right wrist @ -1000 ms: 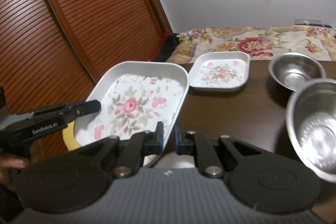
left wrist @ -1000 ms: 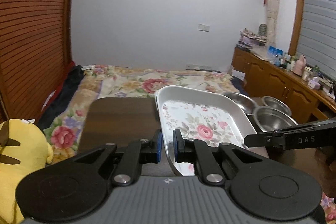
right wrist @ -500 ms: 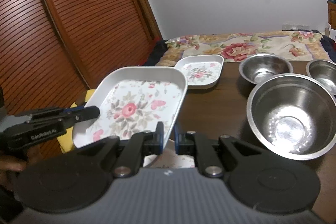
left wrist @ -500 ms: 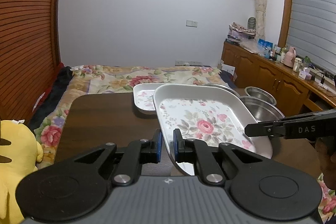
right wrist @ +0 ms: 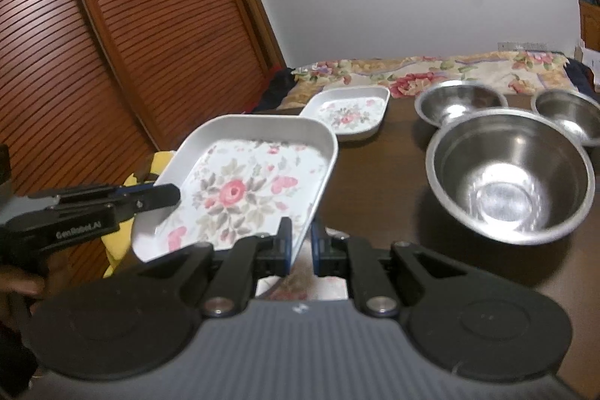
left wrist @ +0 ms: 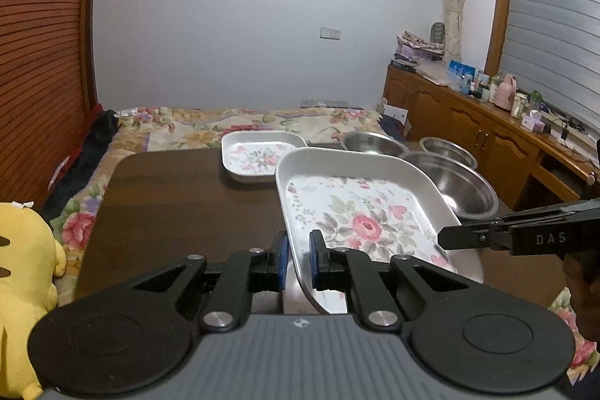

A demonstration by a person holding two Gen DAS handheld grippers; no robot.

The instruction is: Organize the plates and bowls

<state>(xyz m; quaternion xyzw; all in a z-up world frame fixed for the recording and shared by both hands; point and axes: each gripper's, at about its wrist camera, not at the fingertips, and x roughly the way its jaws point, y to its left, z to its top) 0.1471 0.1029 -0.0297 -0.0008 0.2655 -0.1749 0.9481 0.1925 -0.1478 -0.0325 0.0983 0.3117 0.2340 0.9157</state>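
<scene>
Two hand-held grippers hold one large floral plate in the air above a dark wooden table. The left gripper is clamped on the plate's near left rim, its blue pads pressed against either side of the wall. The right gripper is clamped the same way on the plate's right rim.

Only the left wrist view shows the room's right side: a wooden sideboard crowded with bottles, a shuttered window, and a yellow plush toy at the near left. Only the right wrist view shows the slatted wooden doors in full and looks down into the large steel bowl.

The plate is a rounded rectangle. Its long axis runs from near to far, and in the right wrist view it tilts, with its right rim lower. Beyond it on the table sits a small floral plate, flat, at the far edge. To the right are three steel bowls: the large one nearest, a medium bowl and a small bowl behind it. A floral bedspread lies past the table.
</scene>
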